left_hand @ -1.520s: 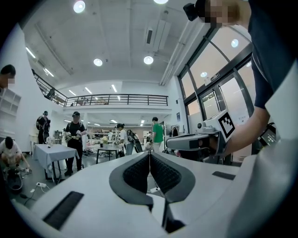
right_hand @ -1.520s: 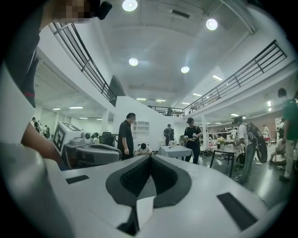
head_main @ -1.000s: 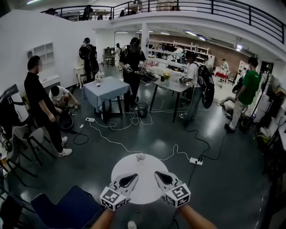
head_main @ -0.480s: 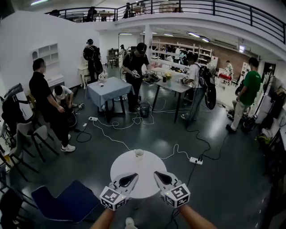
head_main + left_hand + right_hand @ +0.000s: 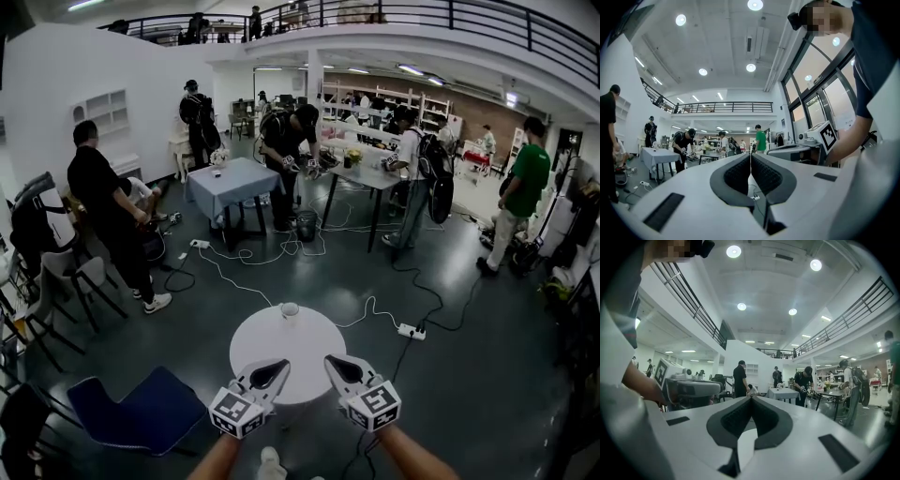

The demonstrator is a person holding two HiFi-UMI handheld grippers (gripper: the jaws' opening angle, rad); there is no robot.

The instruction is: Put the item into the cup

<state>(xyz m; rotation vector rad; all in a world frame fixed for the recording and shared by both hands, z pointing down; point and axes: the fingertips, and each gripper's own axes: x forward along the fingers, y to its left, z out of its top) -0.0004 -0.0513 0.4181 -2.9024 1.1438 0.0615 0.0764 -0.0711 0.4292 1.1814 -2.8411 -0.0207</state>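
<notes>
A small clear cup (image 5: pixel 290 309) stands at the far edge of a round white table (image 5: pixel 277 354) in the head view. I cannot make out any loose item on the table. My left gripper (image 5: pixel 281 366) hovers over the table's near edge, its dark jaws pressed together with nothing between them. My right gripper (image 5: pixel 329 361) hangs beside it, also shut and empty. Both gripper views look level across the hall, each with its tips (image 5: pixel 750 155) (image 5: pixel 751 398) meeting, and neither shows the cup.
A blue chair (image 5: pixel 141 412) stands left of the table. White cables and a power strip (image 5: pixel 410 332) lie on the dark floor beyond. Several people work at tables (image 5: pixel 228 186) further back. Grey chairs (image 5: pixel 80 277) line the left wall.
The head view has drifted, so the round table and cup sit slightly higher in the frame. The people at the back have shifted. Both grippers stay shut in the same pose.
</notes>
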